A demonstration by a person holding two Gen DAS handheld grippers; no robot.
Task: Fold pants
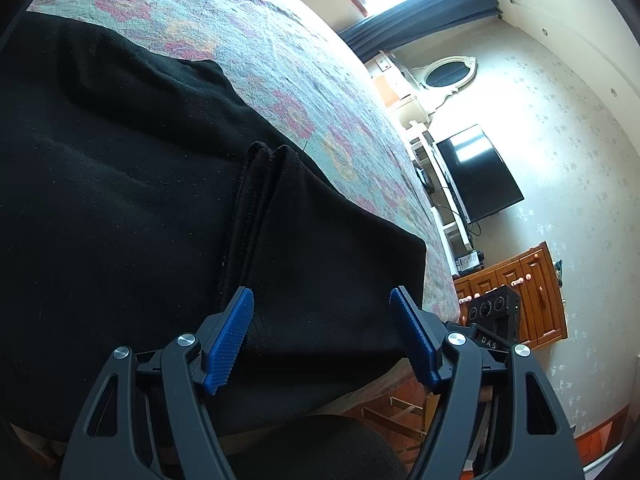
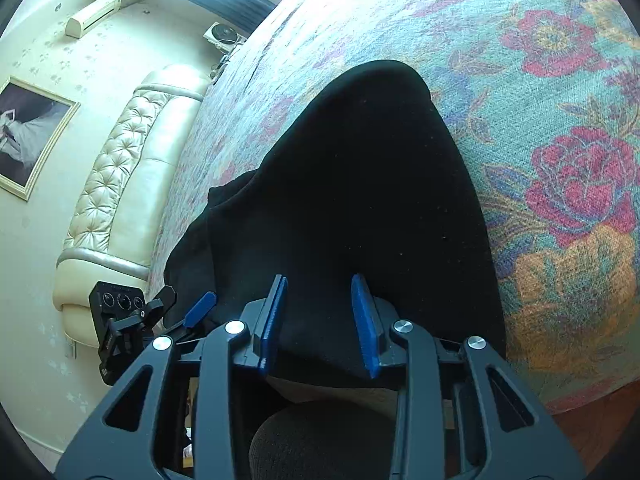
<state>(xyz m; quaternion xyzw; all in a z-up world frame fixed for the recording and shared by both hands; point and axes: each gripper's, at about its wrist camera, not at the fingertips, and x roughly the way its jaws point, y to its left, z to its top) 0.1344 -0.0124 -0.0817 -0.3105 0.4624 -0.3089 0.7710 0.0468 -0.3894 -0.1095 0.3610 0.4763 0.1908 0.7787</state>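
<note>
Both blue-padded grippers, left and right, hover spread over soft black fabric pants. The limp cloth looks best pinched at its near hem, on the floral bedspread.

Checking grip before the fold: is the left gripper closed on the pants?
No, the left gripper is open, with the black pants between its spread fingers.

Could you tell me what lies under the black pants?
The floral bedspread shows around the black pants, so they lie on it. What is directly beneath the cloth is covered.

Floral bedspread, wall television, wooden cabinet, tufted headboard, framed picture.
</note>
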